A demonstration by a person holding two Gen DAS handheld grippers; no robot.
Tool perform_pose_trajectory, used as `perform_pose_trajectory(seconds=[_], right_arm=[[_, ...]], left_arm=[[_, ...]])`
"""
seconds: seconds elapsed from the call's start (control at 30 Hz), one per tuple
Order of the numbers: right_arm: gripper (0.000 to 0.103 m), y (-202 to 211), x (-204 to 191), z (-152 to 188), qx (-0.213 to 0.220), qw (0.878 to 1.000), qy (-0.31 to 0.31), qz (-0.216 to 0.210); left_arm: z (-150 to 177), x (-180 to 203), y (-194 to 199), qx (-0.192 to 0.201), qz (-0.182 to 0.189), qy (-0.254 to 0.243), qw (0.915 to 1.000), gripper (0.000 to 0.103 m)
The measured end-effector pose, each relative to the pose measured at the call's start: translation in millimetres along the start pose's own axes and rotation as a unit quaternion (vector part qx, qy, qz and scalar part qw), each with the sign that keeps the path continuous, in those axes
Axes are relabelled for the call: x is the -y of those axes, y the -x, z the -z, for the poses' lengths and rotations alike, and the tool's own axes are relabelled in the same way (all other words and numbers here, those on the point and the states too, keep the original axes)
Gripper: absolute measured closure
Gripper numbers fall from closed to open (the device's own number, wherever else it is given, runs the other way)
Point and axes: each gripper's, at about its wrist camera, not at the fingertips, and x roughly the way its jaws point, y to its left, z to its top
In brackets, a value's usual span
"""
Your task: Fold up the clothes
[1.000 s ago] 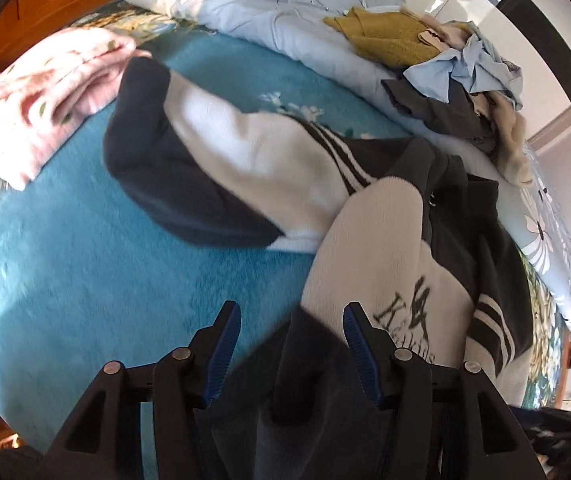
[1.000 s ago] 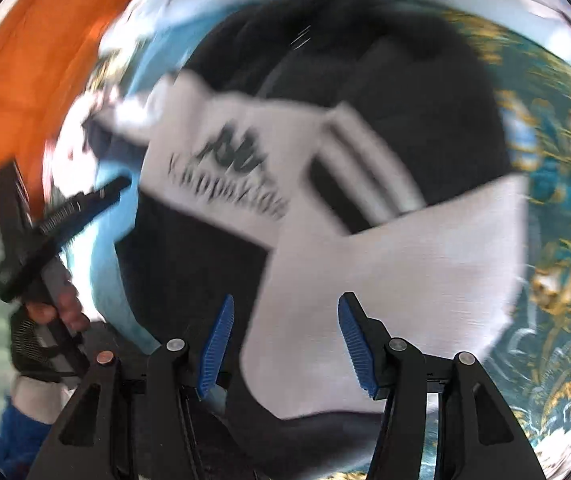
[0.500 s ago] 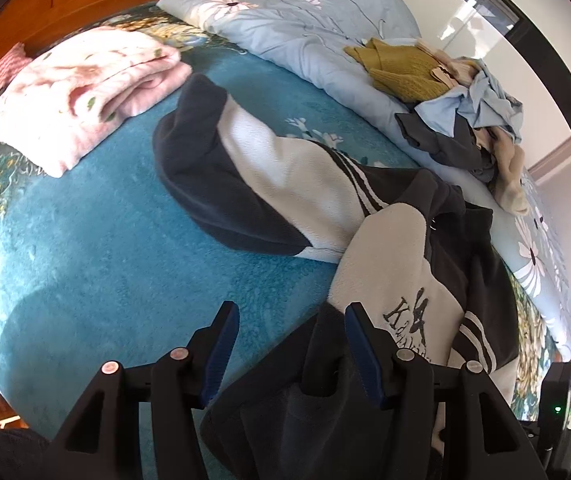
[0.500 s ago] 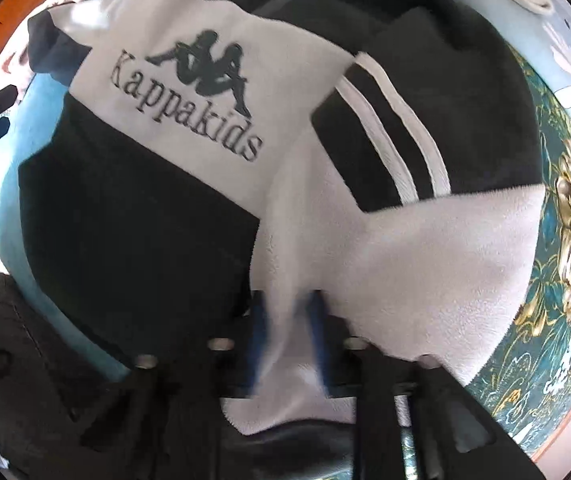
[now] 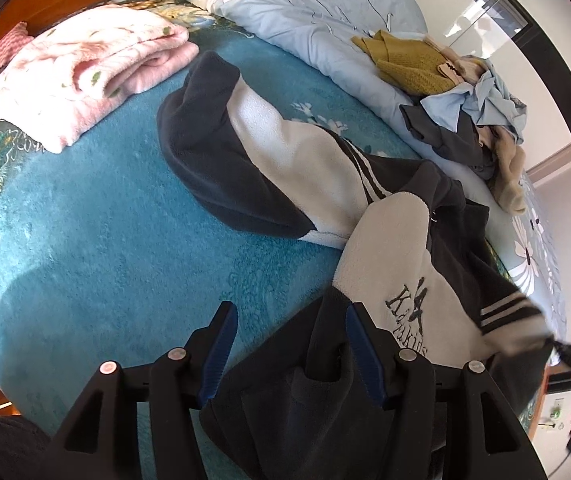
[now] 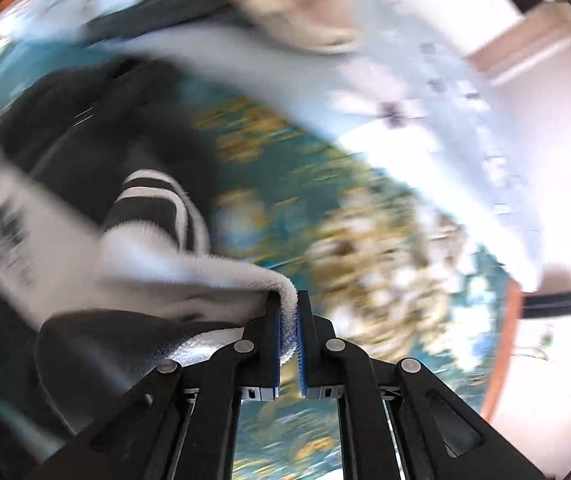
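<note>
Your right tool (image 6: 288, 322) is clamped on a white fleece fold of the jacket (image 6: 157, 264) — blue pads pinched tight w/ the sleeve edge between. View's blurred. Your left tool (image 5: 291, 354) sits apart, jaws wide, dark hem bunched between them but not gripped. Jacket lies on the teal bed (image 5: 85, 240), one sleeve stretched away toward the pink blanket (image 5: 85, 68), which is folded. Further back — quilt (image 5: 317, 12) w/ a clothes pile (image 5: 469, 112) on it.

Right-wrist view motion-blurred beyond the right claw (image 6: 288, 320); jacket (image 6: 65, 216) lettering unreadable, hem cut off bottom-left.
</note>
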Motion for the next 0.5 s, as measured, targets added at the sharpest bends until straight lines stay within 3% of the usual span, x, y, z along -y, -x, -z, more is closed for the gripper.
perform_pose_trajectory(seconds=[0.1,0.27,0.37,0.5], right_arm=[[0.097,-21.3,36.6,-18.4,-0.006,0.999,-0.021,0.045],[0.097,-49.8,67.7,-12.4,-0.036,0.995,-0.064,0.070],[0.097,-70.0,70.4,-5.3,-0.050,0.995,-0.068,0.062],[0.097,-79.4,67.8,12.7,-0.066,0.995,-0.077,0.016]], left_arm=[[1.5,2.5,-2.1,-0.006,-0.003,-0.006,1.0000,0.042],[2.6,2.3,-6.4,-0.015,-0.012,-0.010,0.9998,0.042],[2.9,4.5,-10.5,-0.020,-0.015,-0.015,0.9996,0.042],[4.0,13.0,-17.1,-0.031,-0.016,-0.029,0.9990,0.042]])
